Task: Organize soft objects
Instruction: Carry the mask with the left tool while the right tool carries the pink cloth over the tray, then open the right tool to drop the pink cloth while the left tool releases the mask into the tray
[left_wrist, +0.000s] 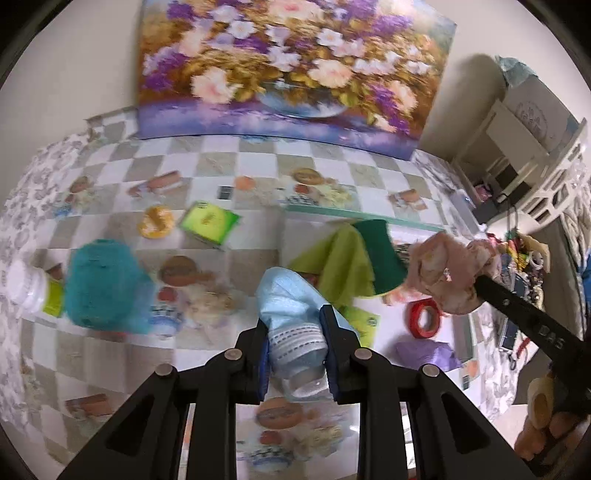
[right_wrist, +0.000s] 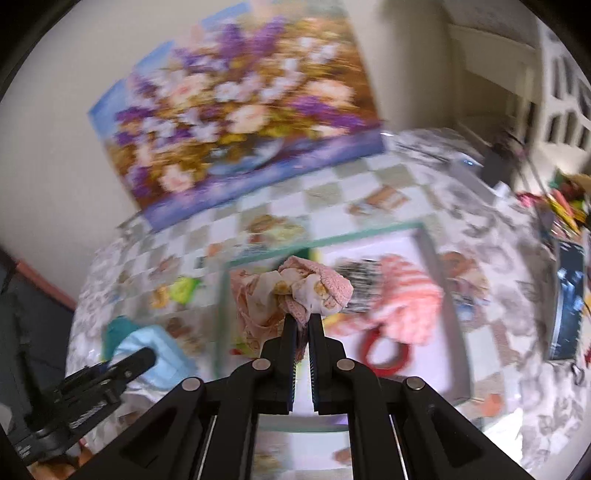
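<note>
Left gripper (left_wrist: 293, 345): your jaws are clamped narrowly on the blue cloth (left_wrist: 284, 295).
Right gripper (right_wrist: 302, 325): pinched tight on the pink cloth (right_wrist: 291, 291).
Handling: both light, limp; hold bunched folds.

A painting (left_wrist: 295, 66) leans against the wall at the back of the table (left_wrist: 332, 155). In front of it, toward the right, a shallow tray (right_wrist: 432, 243) lies on the tabletop, with two folded cloths (left_wrist: 351, 266), a striped knit piece (right_wrist: 406, 299) and a tape roll (left_wrist: 424, 317) inside it. Left of the tray lie a small box (left_wrist: 208, 223) and a round sponge (left_wrist: 155, 221); nearer the left edge, a fluffy bundle (left_wrist: 103, 284) sits just beside a bottle (left_wrist: 33, 288) (lying on its side).
</note>
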